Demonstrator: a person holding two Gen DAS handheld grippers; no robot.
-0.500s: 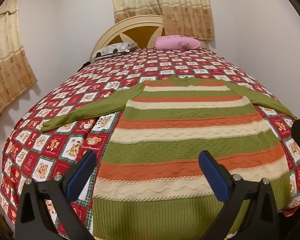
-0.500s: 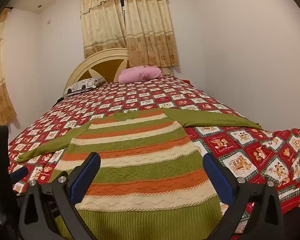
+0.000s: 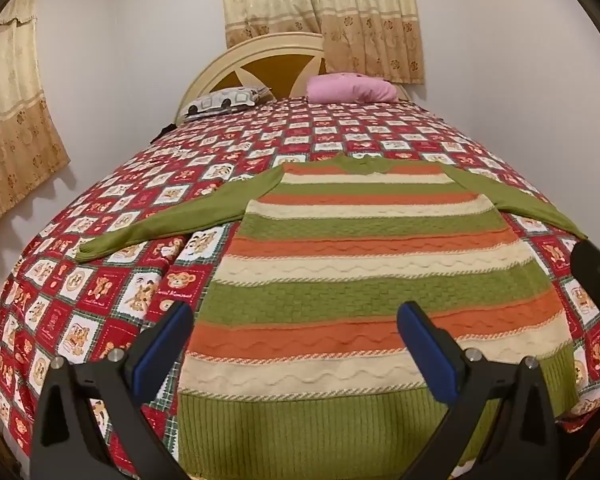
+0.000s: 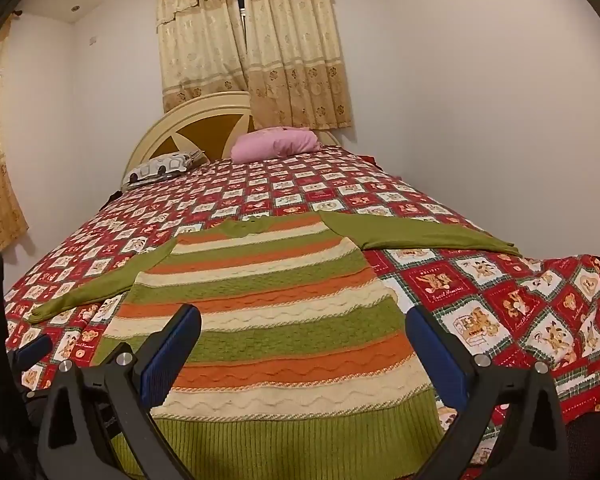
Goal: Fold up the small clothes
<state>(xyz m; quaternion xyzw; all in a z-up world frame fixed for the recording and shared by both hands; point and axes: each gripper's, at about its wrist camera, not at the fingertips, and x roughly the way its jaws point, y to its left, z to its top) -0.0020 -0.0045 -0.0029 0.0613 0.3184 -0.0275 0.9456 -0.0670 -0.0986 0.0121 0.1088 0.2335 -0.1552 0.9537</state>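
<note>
A knit sweater with green, orange and cream stripes lies flat on the bed, hem toward me, both green sleeves spread out to the sides. It also shows in the right wrist view. My left gripper is open and empty, hovering above the hem near the sweater's lower left. My right gripper is open and empty, hovering above the hem near the lower right. The left sleeve reaches out to the left; the right sleeve reaches out to the right.
The bed carries a red patchwork bedspread with bear prints. A pink pillow and a car-print pillow lie by the headboard. Walls and curtains stand behind. The bed's edge drops off at the left and right.
Both grippers have pulled back and tilted up slightly; the sweater sits a little lower in both views. The sweater has not moved.
</note>
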